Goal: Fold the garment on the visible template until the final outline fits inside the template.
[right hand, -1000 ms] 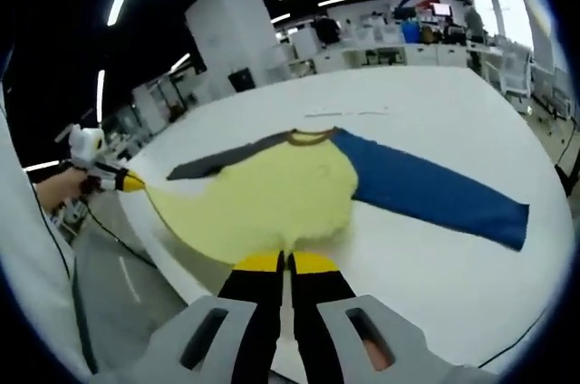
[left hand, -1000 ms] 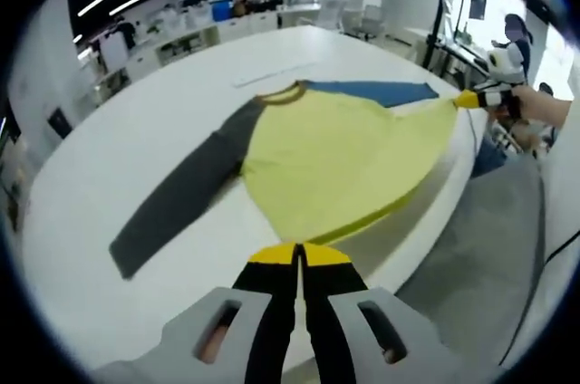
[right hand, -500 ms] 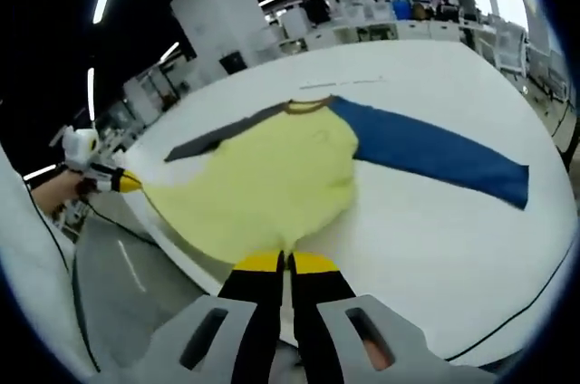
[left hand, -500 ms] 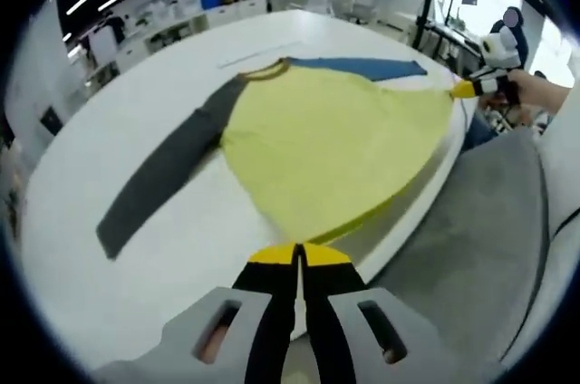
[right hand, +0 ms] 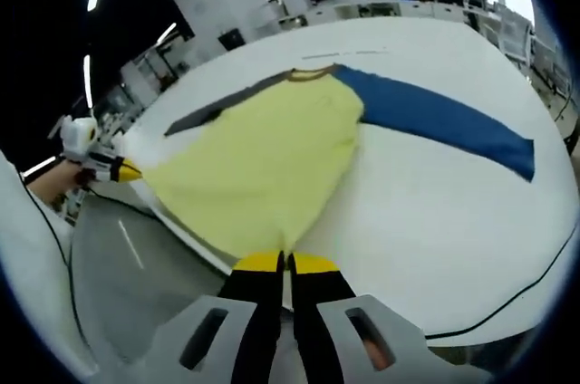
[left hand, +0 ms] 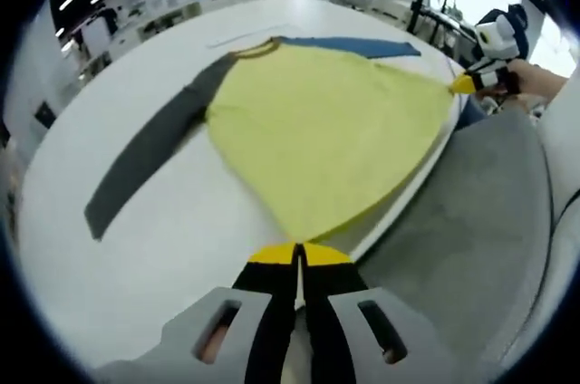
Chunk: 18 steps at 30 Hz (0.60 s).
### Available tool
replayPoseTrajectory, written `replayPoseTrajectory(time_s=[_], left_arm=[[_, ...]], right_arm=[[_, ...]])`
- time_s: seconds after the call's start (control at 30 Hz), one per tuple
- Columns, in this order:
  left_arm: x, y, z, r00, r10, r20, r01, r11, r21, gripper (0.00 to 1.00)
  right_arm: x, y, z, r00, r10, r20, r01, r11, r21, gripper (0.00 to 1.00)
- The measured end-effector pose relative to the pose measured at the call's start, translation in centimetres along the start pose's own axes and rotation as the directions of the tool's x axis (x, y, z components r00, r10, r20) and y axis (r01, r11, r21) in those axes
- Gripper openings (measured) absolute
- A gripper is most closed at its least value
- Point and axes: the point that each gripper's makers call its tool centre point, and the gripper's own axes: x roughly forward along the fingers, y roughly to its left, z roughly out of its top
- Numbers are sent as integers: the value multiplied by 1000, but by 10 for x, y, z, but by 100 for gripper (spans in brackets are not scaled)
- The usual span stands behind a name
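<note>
Left gripper & right gripper: jaws pinched shut on hem corners of garment. Yellow body now pulled tauter & drawn further past near edge of white table vs 1 s ago; grey sleeve, blue sleeve flat on top. Likely smoothing/positioning step; no fold made yet, template outline not discernible.

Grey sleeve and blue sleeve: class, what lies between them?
The yellow body of the shirt lies between the grey sleeve and the blue sleeve, seen in the right gripper view.
</note>
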Motion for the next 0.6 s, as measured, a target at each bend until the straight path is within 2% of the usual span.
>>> replayPoseTrajectory(time_s=[0.43,0.6], left_arm=[[13,-3,-23,997,-22,-71,23,1000,13,0],[16,-3,-30,995,-31,-100,32,999,9,0]], right_arm=[[11,-4,-32,996,-3,-84,10,996,86,3],[14,-5,-39,994,-8,-109,17,996,86,3]])
